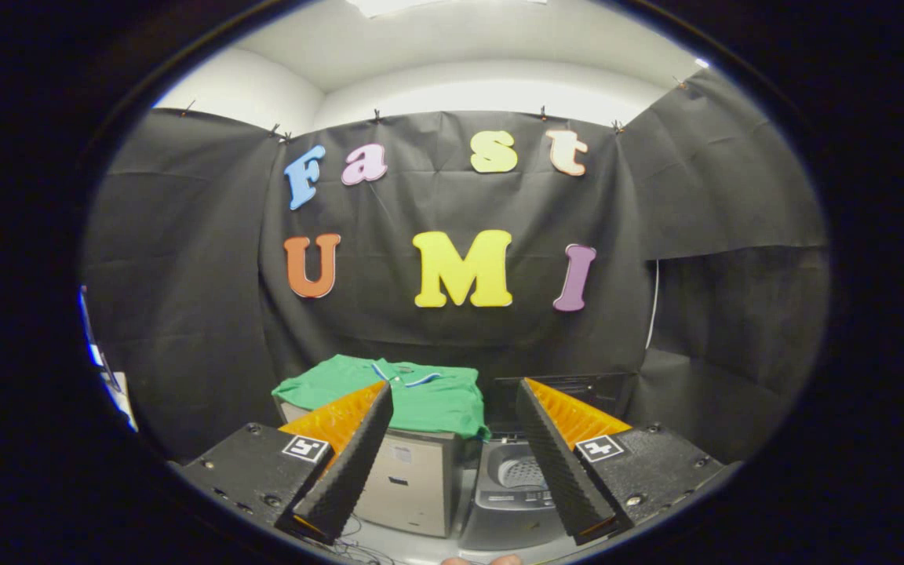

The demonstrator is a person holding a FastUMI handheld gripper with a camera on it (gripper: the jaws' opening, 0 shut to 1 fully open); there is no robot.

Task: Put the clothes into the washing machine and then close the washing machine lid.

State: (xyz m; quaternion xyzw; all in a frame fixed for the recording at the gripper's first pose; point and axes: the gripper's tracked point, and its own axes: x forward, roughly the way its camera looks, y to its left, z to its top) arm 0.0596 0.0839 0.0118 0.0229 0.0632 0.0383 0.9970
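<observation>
A green garment (421, 396) with a white-trimmed collar lies folded on top of a pale cabinet (409, 482), beyond my fingers and a little to their left. Right beside the cabinet stands a grey top-loading washing machine (511, 498). Its dark lid (570, 392) is raised upright at the back and the drum (521, 471) shows inside. My gripper (452, 463) is open, well short of both, with nothing between its fingers. The left finger overlaps the garment's near corner in the view; the right finger covers part of the washer's right side.
Black cloth walls close in the booth behind and on both sides of the cabinet and the washer. A fingertip of a person's hand (483, 559) shows just under the gripper. Thin cables (358, 549) lie on the pale surface in front of the cabinet.
</observation>
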